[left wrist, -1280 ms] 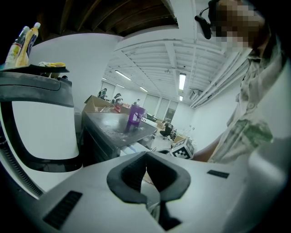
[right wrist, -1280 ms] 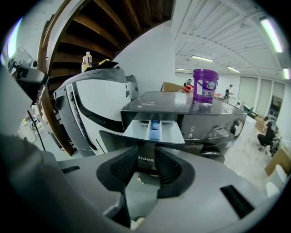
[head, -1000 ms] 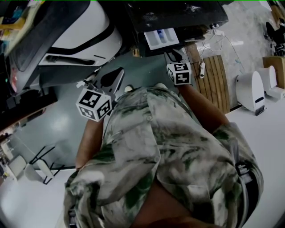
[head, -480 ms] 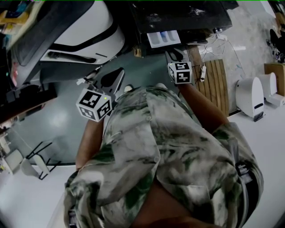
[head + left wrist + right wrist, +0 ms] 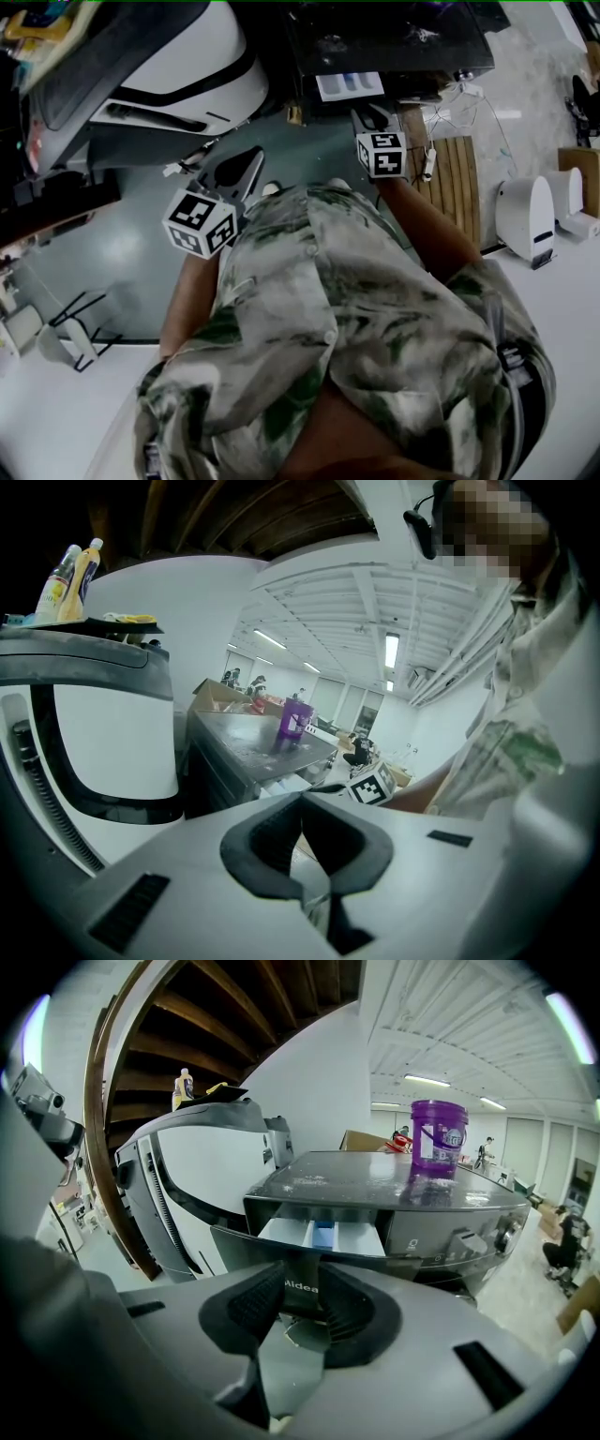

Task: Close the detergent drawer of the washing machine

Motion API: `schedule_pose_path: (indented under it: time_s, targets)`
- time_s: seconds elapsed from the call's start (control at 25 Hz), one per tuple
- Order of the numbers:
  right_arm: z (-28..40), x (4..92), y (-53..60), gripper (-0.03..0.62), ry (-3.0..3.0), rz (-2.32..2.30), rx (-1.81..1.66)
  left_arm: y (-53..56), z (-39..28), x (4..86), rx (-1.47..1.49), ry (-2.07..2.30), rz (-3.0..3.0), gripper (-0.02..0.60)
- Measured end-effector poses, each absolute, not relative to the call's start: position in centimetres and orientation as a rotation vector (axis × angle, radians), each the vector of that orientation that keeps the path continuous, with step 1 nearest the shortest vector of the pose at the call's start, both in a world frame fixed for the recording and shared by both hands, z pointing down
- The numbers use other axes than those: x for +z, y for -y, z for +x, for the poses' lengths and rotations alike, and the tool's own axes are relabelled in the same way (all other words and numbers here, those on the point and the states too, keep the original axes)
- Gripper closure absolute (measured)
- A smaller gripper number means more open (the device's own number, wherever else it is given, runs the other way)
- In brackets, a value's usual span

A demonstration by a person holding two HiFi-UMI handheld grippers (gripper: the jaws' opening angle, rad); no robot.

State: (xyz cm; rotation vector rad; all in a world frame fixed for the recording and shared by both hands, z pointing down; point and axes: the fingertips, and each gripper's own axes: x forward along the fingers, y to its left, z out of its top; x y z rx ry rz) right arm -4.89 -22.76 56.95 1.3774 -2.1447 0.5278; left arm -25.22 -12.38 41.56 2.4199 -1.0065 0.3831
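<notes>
My right gripper (image 5: 302, 1309): jaws apart, nothing clamped. Straight ahead between tips: dark front panel of detergent drawer (image 5: 323, 1234). Drawer stands out of washing machine (image 5: 441, 1218), white and blue compartments showing. Contact with panel unclear. Farther, up and right of jaws: purple bucket (image 5: 438, 1138) on machine top. Left of jaws: white appliance (image 5: 202, 1176) with bottle (image 5: 184, 1085) on top. My left gripper (image 5: 302, 803): tips together, empty, machine off to its right.
</notes>
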Motion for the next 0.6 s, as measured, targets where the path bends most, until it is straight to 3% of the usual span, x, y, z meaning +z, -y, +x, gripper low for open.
schedule_pose_path:
  time_s: [0.6]
  targets:
    - [-5.1, 56.9, 23.9, 0.467, 2.158, 1.377, 0.533, 12.3, -25.4, 41.6, 0.388, 1.014, 2.402, 0.557]
